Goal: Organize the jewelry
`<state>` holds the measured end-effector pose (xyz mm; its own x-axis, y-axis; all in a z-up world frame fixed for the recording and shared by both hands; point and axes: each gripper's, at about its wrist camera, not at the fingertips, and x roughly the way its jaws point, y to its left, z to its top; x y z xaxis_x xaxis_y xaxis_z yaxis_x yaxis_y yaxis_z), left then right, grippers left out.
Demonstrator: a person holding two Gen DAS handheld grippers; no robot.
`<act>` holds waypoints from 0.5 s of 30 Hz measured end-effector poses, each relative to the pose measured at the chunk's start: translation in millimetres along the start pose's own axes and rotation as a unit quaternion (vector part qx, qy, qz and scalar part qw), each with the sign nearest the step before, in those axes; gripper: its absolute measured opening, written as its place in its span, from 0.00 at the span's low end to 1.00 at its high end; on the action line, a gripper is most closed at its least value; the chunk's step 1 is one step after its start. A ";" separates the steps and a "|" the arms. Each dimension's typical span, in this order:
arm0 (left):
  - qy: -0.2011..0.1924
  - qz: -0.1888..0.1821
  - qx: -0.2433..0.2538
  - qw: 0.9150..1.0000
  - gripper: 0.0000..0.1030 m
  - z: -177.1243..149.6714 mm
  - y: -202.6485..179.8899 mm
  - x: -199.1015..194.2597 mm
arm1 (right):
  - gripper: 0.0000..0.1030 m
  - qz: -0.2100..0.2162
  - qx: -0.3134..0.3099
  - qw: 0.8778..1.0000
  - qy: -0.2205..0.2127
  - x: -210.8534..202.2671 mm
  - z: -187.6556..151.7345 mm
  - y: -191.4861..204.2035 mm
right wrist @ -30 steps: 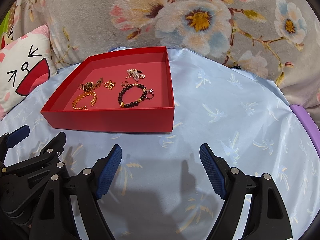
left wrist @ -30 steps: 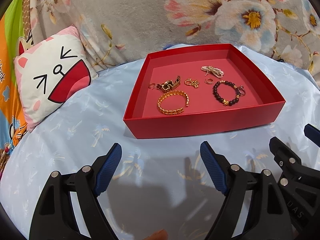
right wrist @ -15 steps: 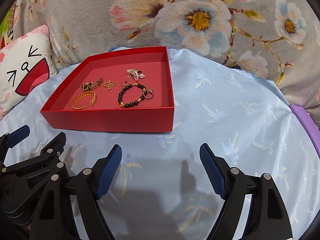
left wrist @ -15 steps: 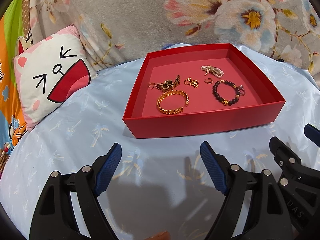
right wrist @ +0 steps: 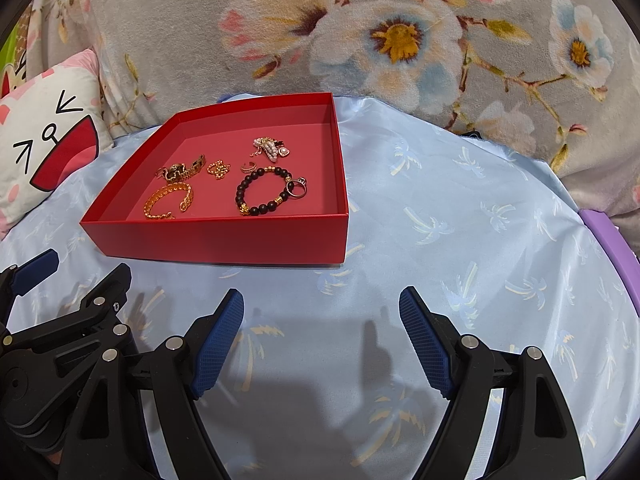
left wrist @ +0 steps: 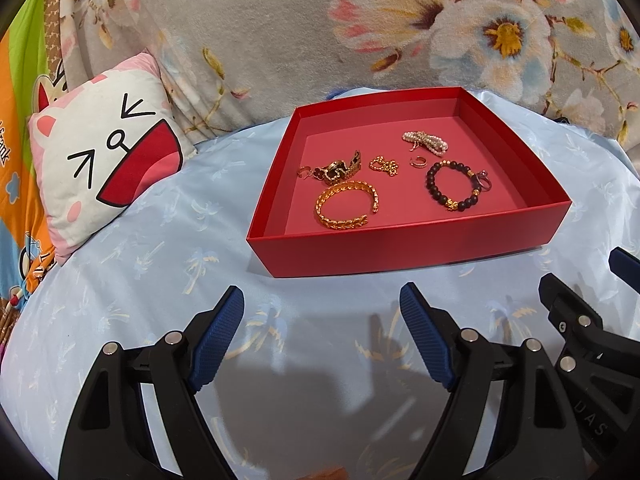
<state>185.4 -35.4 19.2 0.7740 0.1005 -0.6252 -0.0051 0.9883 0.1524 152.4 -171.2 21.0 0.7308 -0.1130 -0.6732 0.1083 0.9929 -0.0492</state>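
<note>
Jewelry lies loose in a shallow red cardboard tray (left wrist: 408,240) resting on a pale blue satin sheet printed with palm trees (left wrist: 168,248), with a grey floral plush blanket (left wrist: 280,36) behind and a white cat-face cushion (left wrist: 104,156) at far left. Both tools hover over the sheet near the tray's near wall: the left gripper (left wrist: 322,336) and the right gripper (right wrist: 322,336) each have their blue-padded jaws spread wide, holding nothing. Inside the tray, near left sits a gold leaf-pattern cuff bracelet (left wrist: 346,206), near right a dark beaded bracelet (left wrist: 452,185) touching a silver ring (right wrist: 298,190); farther back are a gold-and-black linked piece (left wrist: 338,169), a pearl cluster (left wrist: 426,142), a small gold chain (left wrist: 384,166) and what looks like a small ear cuff (left wrist: 419,162).
</note>
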 end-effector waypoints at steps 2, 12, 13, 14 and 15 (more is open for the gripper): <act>0.000 0.002 0.000 1.000 0.75 0.1 -0.1 -0.1 | 0.76 0.000 0.000 1.000 0.000 0.0 -0.1 -0.1; 0.003 -0.002 -0.002 1.000 0.75 0.9 0.4 0.9 | 0.76 0.000 0.000 1.000 0.001 -0.4 -0.4 -0.4; 0.003 -0.001 -0.002 1.000 0.75 0.6 -0.3 0.4 | 0.76 -0.001 -0.001 1.000 0.001 -0.2 -0.5 -0.5; 0.003 0.000 -0.001 1.000 0.75 0.9 -0.1 0.7 | 0.76 -0.001 -0.001 1.000 0.002 0.0 -0.7 -0.4; 0.003 0.001 -0.001 1.000 0.75 0.6 -0.3 0.7 | 0.76 -0.002 -0.001 1.000 0.002 0.2 -0.8 -0.5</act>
<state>186.4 -35.7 19.2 0.7703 0.1023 -0.6295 -0.0074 0.9884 0.1516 151.9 -171.7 20.3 0.7273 -0.1160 -0.6764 0.1094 0.9926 -0.0527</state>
